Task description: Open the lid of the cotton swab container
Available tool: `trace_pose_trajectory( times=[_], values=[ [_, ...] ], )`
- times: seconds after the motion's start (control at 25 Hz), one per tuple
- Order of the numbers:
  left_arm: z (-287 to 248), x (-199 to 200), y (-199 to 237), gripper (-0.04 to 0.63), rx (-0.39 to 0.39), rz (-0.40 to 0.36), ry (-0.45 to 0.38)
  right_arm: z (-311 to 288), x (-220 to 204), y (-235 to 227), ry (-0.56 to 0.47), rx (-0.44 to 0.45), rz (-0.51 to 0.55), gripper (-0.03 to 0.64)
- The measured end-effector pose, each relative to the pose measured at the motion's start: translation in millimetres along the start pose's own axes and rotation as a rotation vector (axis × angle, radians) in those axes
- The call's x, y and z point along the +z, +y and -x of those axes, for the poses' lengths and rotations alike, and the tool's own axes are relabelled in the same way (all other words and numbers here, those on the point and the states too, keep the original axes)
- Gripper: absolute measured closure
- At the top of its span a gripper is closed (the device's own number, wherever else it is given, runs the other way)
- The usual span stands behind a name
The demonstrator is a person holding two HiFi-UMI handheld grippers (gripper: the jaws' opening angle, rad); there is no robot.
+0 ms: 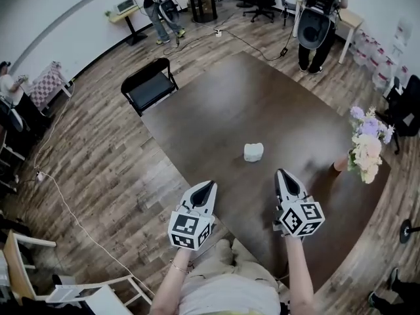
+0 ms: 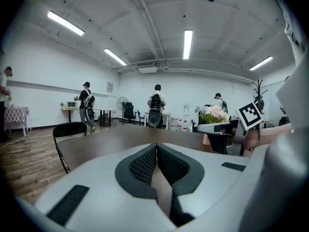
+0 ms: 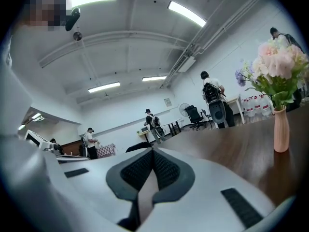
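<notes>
A small white cotton swab container [image 1: 253, 151] stands alone near the middle of the dark brown table [image 1: 256, 97]; its lid looks closed. My left gripper [image 1: 211, 185] hovers at the table's near edge, below and left of the container, jaws shut with nothing between them. My right gripper [image 1: 282, 173] is over the table, below and right of the container, also shut and empty. In the left gripper view the left gripper [image 2: 156, 145] shows pads pressed together; the right gripper view shows my right gripper [image 3: 152, 151] the same. Neither gripper view shows the container.
A pink vase of flowers [image 1: 365, 143] stands at the table's right edge, its vase [image 3: 280, 129] showing in the right gripper view. A black chair [image 1: 149, 84] sits at the table's far left corner. Several people [image 1: 315, 18] stand at the room's back. A cable [image 1: 72, 209] runs over the floor.
</notes>
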State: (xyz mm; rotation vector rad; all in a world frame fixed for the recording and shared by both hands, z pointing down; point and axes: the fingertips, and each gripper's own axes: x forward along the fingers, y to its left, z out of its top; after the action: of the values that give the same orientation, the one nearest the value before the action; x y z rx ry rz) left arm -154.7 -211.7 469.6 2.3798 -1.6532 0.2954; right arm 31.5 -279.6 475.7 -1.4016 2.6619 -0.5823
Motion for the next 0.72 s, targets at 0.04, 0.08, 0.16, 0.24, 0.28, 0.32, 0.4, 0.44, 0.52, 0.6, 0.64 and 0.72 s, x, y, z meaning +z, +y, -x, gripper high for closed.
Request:
trace_pose_trajectory(
  times=[0.04, 0.08, 0.16, 0.24, 0.28, 0.32, 0.4, 0.44, 0.52, 0.6, 0.64, 0.72],
  values=[
    [-8.1, -3.2, -0.1, 0.572, -0.02, 0.001, 0.014, -3.4, -1.9, -3.1, 0.008, -0.01, 0.003, 0.595],
    [-16.2, -7.0, -1.0, 0.572, -0.042, 0.003, 0.03, -6.0, -3.9, -6.5, 0.016, -0.021, 0.009, 0.595],
    [-32.5, -13.9, -1.7, 0.572, -0.086, -0.005, 0.049, -12.8, -8.3, -13.7, 0.027, -0.039, 0.02, 0.595],
    [-48.2, -20.8, 1.3, 0.572, -0.125, -0.012, 0.059, -22.7, -14.8, -19.0, 0.035, -0.051, 0.017, 0.595],
    [-56.8, -24.4, 2.5, 0.571, -0.142, -0.012, 0.066, -27.0, -18.2, -22.1, 0.037, -0.058, 0.013, 0.595],
    [-66.6, -27.8, 2.7, 0.571, -0.16, -0.014, 0.072, -30.8, -21.2, -26.0, 0.039, -0.067, 0.01, 0.595],
    [-87.7, -34.6, 1.1, 0.571, -0.192, -0.033, 0.089, -37.5, -26.3, -34.8, 0.044, -0.087, 0.006, 0.595],
    [-97.8, -38.4, 0.1, 0.571, -0.207, -0.045, 0.103, -40.9, -28.9, -38.3, 0.045, -0.097, 0.0, 0.595],
    [-115.2, -45.5, -2.2, 0.571, -0.238, -0.058, 0.126, -46.4, -34.3, -43.6, 0.052, -0.111, -0.016, 0.595],
    [-130.8, -51.2, -3.7, 0.571, -0.263, -0.057, 0.14, -50.4, -39.1, -48.3, 0.06, -0.121, -0.026, 0.595],
    [-137.9, -54.2, -4.0, 0.571, -0.272, -0.06, 0.148, -51.8, -41.2, -50.3, 0.064, -0.125, -0.03, 0.595],
    [-150.6, -60.1, -4.5, 0.57, -0.289, -0.078, 0.167, -53.4, -45.0, -53.2, 0.071, -0.131, -0.039, 0.595]
  ],
)
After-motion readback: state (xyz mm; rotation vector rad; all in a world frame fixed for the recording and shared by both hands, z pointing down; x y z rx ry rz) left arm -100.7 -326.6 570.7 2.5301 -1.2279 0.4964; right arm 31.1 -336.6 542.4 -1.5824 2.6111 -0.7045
